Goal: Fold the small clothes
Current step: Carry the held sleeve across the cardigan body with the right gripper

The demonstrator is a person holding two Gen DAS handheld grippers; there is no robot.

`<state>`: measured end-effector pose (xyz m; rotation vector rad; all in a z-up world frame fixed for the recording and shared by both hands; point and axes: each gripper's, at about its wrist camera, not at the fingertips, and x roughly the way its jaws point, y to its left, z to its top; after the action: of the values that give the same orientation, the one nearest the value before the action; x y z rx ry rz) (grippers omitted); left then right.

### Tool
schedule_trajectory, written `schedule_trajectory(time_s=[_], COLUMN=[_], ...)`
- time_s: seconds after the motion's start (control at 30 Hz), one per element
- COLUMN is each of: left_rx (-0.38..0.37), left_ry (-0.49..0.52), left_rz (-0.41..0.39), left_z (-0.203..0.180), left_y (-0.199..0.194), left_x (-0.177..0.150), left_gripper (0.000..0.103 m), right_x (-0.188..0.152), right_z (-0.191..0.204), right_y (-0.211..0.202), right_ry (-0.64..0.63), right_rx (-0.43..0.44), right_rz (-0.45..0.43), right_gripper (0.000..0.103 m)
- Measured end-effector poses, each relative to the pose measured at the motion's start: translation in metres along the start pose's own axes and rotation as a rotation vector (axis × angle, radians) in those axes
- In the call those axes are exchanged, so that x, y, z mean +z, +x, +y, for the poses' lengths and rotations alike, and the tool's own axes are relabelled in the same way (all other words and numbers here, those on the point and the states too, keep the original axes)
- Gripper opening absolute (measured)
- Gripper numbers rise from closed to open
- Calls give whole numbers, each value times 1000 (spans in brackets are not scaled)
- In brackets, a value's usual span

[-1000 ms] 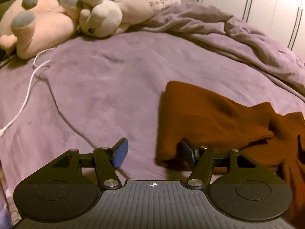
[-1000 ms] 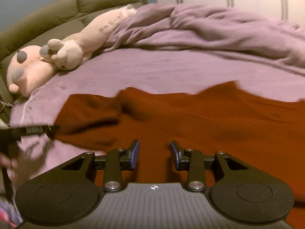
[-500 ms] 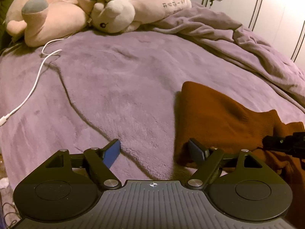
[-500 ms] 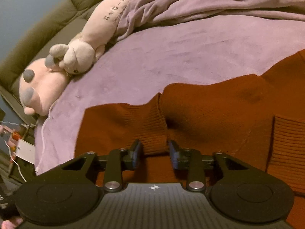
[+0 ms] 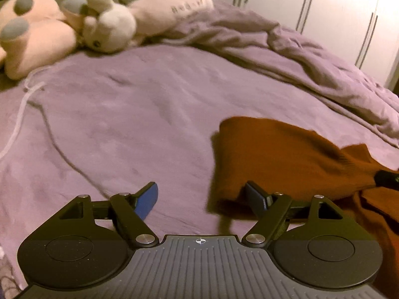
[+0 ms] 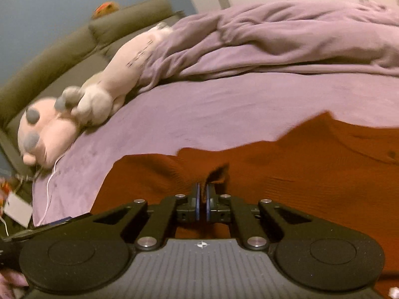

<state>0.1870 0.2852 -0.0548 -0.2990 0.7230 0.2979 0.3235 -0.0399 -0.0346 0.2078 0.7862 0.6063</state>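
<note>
A rust-orange knit sweater [image 5: 279, 154] lies on the purple bedspread [image 5: 129, 114]; it fills the lower right of the right wrist view [image 6: 311, 164]. My left gripper [image 5: 203, 199] is open and empty, its right finger beside the sweater's folded left edge. My right gripper [image 6: 202, 199] is shut on a pinch of the sweater's cloth, which sticks up between the pads. The right gripper's tip shows at the right edge of the left wrist view [image 5: 386, 178].
A pink plush toy [image 5: 64, 27] lies at the head of the bed, also in the right wrist view [image 6: 82, 104]. A crumpled purple duvet [image 5: 286, 49] lies along the far right. A white cable [image 5: 15, 124] runs on the left. White wardrobe doors [image 5: 324, 12] stand behind.
My right gripper has closed on the sweater's sleeve cloth and lifted it a little. My left gripper stays open beside the folded edge.
</note>
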Motion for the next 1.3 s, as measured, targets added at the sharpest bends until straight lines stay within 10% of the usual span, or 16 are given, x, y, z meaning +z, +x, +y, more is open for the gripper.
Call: schedule_trajectory(time_s=[0.17, 0.53, 0.67, 0.9, 1.3], left_rx=[5, 31, 43, -12, -53], left_ry=[64, 79, 105, 132, 196], left_rz=[36, 39, 18, -1, 24], left_z=[-30, -36, -38, -51, -125], left_y=[12, 16, 17, -9, 26], left_x=[-11, -11, -15, -18, -24], left_gripper=[82, 83, 85, 85, 70], right_x=[-19, -19, -15, 15, 22], right_z=[-43, -81, -69, -40, -114], right_y=[-5, 15, 32, -35, -110], right_ry=[68, 344, 324, 118, 245], right_rx=[-91, 133, 175, 88, -41], right_rz=[70, 72, 118, -87, -180], right_gripper=[4, 23, 6, 6, 6])
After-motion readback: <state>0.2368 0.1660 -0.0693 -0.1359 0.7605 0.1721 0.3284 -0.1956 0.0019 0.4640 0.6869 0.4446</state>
